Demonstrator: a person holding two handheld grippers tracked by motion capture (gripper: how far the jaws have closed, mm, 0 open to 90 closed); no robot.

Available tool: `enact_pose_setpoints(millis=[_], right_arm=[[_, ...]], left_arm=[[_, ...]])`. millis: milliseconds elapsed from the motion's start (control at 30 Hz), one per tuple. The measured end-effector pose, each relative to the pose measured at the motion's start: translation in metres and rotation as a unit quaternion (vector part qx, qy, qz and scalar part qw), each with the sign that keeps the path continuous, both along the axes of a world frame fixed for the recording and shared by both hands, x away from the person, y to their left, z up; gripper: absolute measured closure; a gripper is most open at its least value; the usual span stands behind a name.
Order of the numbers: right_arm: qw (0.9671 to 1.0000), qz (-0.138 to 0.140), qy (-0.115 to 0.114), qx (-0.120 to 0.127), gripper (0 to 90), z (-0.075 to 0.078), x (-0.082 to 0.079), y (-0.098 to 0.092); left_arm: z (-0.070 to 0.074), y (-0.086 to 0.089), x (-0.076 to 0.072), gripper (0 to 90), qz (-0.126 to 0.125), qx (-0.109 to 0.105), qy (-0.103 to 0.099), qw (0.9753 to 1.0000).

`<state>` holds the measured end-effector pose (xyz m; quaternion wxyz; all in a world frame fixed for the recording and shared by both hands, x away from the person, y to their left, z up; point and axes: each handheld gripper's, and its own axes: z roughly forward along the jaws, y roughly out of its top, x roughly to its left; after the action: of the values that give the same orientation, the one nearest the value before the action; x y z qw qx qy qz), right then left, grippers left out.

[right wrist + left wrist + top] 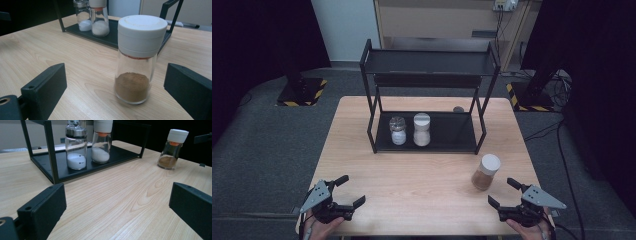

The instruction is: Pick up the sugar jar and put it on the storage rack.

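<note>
Spice jar waits in front of open right jaws

High view: a wooden table point(422, 170) carries a black two-tier rack point(429, 95) at its far middle. Two jars stand side by side on the rack's lower shelf, a metal-capped shaker point(398, 130) and a white-capped jar point(421, 129), both holding white powder. The brown jar point(485, 172), white-capped with brown powder, stands alone on the table, off the rack's near right corner. At the near edge, the left gripper point(346, 194) sits at the left and the right gripper point(502, 194) at the right, each held in a hand, each with jaws spread and holding nothing. The right gripper is near the brown jar and seems set to take it; the rack's free shelf space looks like the likely home for it.

Left gripper view: the open jaws frame bare table. The shaker point(76, 147) and white-capped jar point(101, 142) stand upright on the shelf ahead; the brown jar point(173, 149) is well off to the right.

Right gripper view: the brown jar point(137, 58) stands upright, close ahead, between the lines of the wide-open jaws but not touched by them. The rack point(110, 35) lies behind.
</note>
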<state>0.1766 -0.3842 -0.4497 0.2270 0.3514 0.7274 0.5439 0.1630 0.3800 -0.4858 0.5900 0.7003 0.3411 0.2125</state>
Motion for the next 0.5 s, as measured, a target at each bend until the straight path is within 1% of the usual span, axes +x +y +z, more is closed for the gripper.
enact_pose_setpoints(millis=[133, 267, 500], right_arm=[[1.0000, -0.006, -0.002, -0.004, 4.6, -0.0010, -0.0009, 0.0006], [1.0000, -0.005, 0.001, -0.007, 4.6, -0.0005, -0.0005, 0.0014], [0.9998, -0.017, 0.003, 0.005, 4.5, -0.0017, -0.0016, -0.0018]], left_arm=[[0.0000, 0.0003, -0.0009, 0.0, 0.001, -0.001, -0.003, 1.0000], [-0.0001, 0.0004, -0.0009, 0.0, 0.001, -0.002, -0.003, 1.0000], [-0.0004, 0.0010, -0.0007, 0.0, 0.002, -0.004, -0.001, 1.0000]])
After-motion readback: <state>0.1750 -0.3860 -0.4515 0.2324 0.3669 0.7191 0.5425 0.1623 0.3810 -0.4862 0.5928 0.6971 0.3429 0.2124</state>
